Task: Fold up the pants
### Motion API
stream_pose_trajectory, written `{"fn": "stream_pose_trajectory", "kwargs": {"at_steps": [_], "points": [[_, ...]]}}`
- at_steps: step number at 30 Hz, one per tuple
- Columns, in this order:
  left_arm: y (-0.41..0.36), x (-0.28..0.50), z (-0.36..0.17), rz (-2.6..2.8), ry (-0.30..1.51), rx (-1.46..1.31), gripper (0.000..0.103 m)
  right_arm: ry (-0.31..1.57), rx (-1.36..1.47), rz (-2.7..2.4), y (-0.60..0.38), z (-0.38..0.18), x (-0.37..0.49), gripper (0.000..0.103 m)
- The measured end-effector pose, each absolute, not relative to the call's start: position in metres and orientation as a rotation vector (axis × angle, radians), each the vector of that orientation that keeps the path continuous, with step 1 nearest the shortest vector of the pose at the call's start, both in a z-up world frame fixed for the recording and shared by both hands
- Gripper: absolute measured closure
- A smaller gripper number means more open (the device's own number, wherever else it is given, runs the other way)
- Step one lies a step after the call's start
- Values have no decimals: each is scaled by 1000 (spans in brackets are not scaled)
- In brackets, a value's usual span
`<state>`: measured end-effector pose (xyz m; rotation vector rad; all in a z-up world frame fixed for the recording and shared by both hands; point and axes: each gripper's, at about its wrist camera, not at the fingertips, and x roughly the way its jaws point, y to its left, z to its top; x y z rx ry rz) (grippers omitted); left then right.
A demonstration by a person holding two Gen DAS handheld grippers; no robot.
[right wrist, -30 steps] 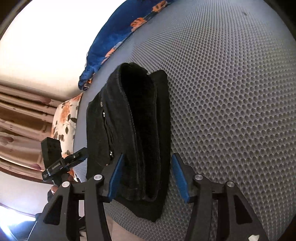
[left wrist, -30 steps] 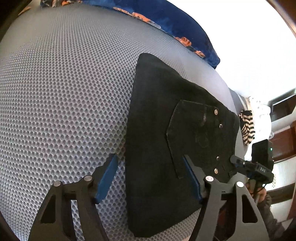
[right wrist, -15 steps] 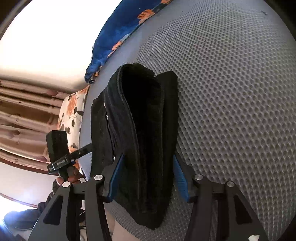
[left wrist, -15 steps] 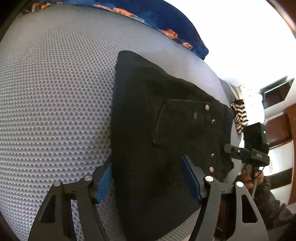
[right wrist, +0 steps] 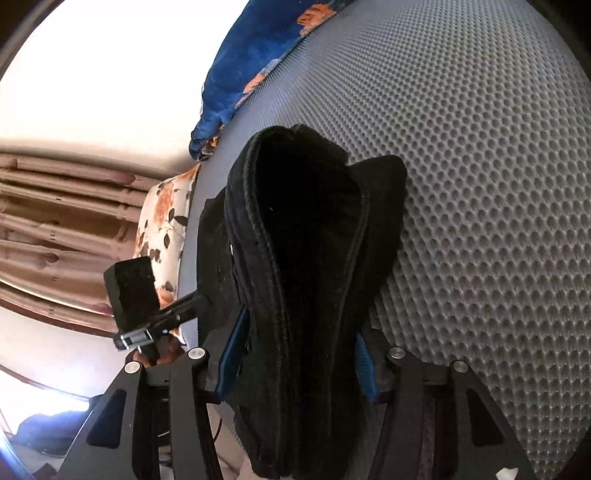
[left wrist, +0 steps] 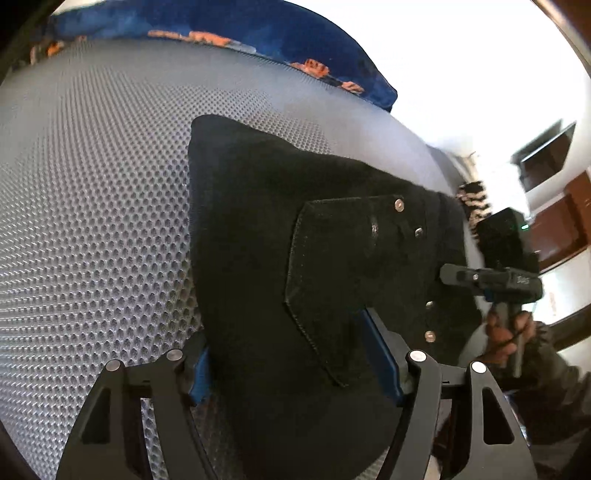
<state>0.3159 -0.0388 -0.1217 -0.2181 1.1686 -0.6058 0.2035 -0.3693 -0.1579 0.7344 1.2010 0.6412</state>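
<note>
The black pants (left wrist: pixel 280 236) lie folded on the grey mesh mattress (left wrist: pixel 92 192), back pocket and rivets facing up. My left gripper (left wrist: pixel 291 363) straddles their near end. Its jaws stand open, one blue pad at the cloth's left edge, the other resting on top beside the pocket. In the right wrist view the pants (right wrist: pixel 306 229) show as a thick stack of folded layers seen end-on. My right gripper (right wrist: pixel 297 360) has that stack between its fingers. Its jaws are closing, and the cloth fills the gap and touches both blue pads. Each gripper shows in the other's view.
A blue blanket (left wrist: pixel 258 33) with orange flowers lies along the mattress's far edge. A floral pillow (right wrist: pixel 162 229) and pink curtains (right wrist: pixel 55 221) are at the left of the right wrist view. A striped cloth (left wrist: pixel 474 199) and dark wooden furniture sit beyond the pants.
Both grippers have slid forward over the pants, so the cloth now fills the space between their fingers. The right gripper's fingers have narrowed a little around the stack.
</note>
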Motion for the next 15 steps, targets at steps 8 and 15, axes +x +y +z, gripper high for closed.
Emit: {"fn": "stream_pose_trajectory", "kwargs": {"at_steps": [8,15], "points": [[-71,313,-120,-446,1139,-79,37,1152,667,499,-348,-148,189,65],[-53,311,-114,-395,1126,-65,53,1140,653,433,-335,-143,184,68]]}}
